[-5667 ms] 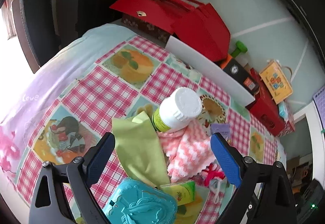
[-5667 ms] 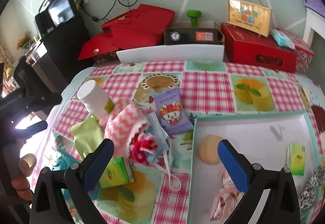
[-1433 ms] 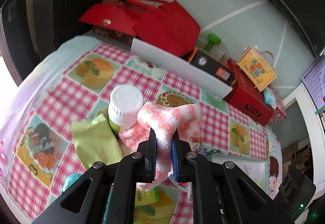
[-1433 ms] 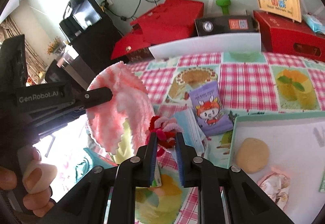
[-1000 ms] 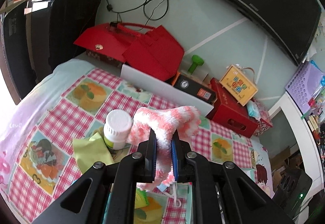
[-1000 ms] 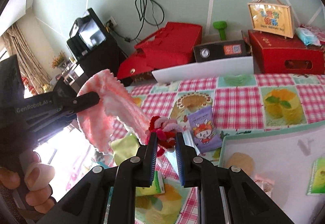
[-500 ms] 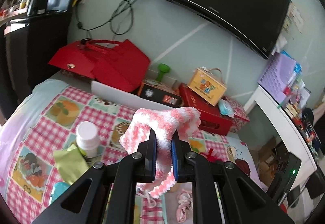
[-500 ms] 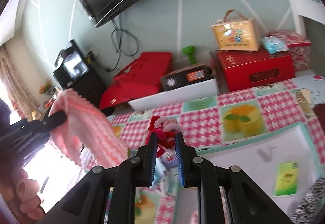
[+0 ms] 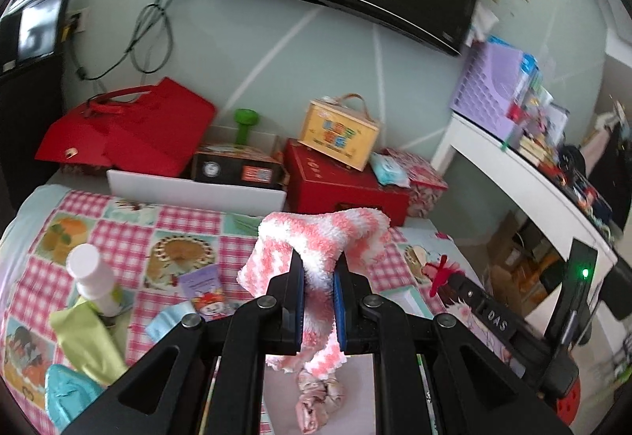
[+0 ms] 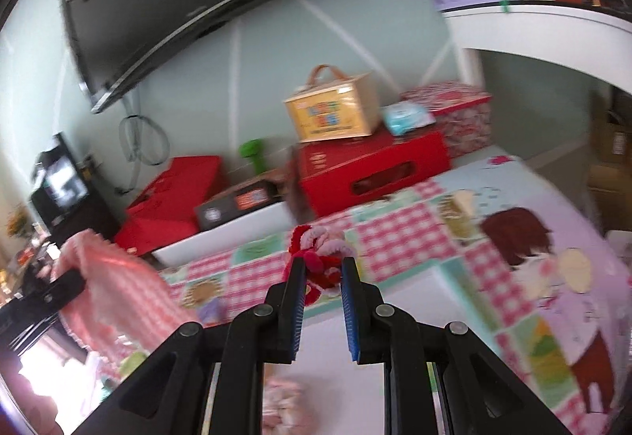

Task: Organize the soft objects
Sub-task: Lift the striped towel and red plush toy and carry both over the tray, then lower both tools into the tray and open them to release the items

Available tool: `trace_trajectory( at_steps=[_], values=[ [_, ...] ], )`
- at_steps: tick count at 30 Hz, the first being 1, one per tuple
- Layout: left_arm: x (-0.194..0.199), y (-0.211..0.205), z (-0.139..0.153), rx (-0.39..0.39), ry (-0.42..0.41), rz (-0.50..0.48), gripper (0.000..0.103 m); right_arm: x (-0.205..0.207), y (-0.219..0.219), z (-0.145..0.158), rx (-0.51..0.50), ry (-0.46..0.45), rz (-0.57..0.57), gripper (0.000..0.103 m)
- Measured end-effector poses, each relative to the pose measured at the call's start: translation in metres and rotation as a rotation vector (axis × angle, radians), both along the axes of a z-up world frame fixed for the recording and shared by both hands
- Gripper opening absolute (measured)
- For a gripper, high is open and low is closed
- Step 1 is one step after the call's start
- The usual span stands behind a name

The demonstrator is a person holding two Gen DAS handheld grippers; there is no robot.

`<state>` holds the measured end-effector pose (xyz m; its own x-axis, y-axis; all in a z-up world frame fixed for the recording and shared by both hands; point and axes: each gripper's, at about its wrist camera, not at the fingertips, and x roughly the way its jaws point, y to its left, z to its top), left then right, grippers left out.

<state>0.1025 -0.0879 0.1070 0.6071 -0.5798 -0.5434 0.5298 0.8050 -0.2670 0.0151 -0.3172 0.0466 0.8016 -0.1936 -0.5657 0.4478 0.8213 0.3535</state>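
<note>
My left gripper [image 9: 318, 273] is shut on a pink-and-white fluffy cloth [image 9: 316, 233], held up above the white tray [image 9: 359, 383]. The cloth hangs down over a pink crumpled scrunchie [image 9: 318, 397] lying in the tray. My right gripper [image 10: 323, 273] is shut on a red-and-pink fuzzy hair tie [image 10: 316, 257], held above the tray [image 10: 410, 300]. In the left wrist view the right gripper with the red tie [image 9: 438, 273] shows at right. In the right wrist view the left gripper with the cloth [image 10: 118, 277] shows at left.
On the checked tablecloth lie a white-capped bottle [image 9: 93, 277], a green cloth [image 9: 85, 332], a purple packet [image 9: 201, 287], a blue face mask [image 9: 168, 322] and a teal case [image 9: 67, 395]. Red boxes [image 9: 343, 190] and a yellow case [image 9: 337, 131] line the wall.
Both grippers have swung right, over the tray, carrying the pink cloth and the red hair tie. Earlier, both were open over the pile and then closed on these items.
</note>
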Motion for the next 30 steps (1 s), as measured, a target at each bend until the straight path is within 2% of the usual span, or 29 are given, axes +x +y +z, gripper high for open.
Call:
trace_trajectory(
  at_steps=[4,8,12,17,22,30],
  values=[
    [-0.005,-0.02,-0.011,0.02,-0.022,-0.042,0.012,-0.007,-0.02,-0.009,0.022,0.019,-0.062,0.019],
    [-0.005,-0.037,-0.027,0.051,-0.03,-0.069,0.012,-0.004,-0.025,-0.016,-0.024,0.078,-0.103,0.019],
    [-0.002,-0.05,-0.046,0.075,-0.018,-0.081,0.012,0.002,-0.025,-0.025,-0.065,0.119,-0.112,0.019],
    [0.003,-0.06,-0.066,0.09,-0.007,-0.084,0.012,0.017,-0.03,-0.05,-0.034,0.173,-0.1,0.019],
    [0.009,-0.069,-0.087,0.122,0.046,-0.093,0.012,0.025,-0.033,-0.07,0.001,0.221,-0.093,0.019],
    [0.013,-0.082,-0.118,0.183,0.195,-0.137,0.012,0.034,-0.032,-0.09,0.01,0.287,-0.076,0.02]
  ],
)
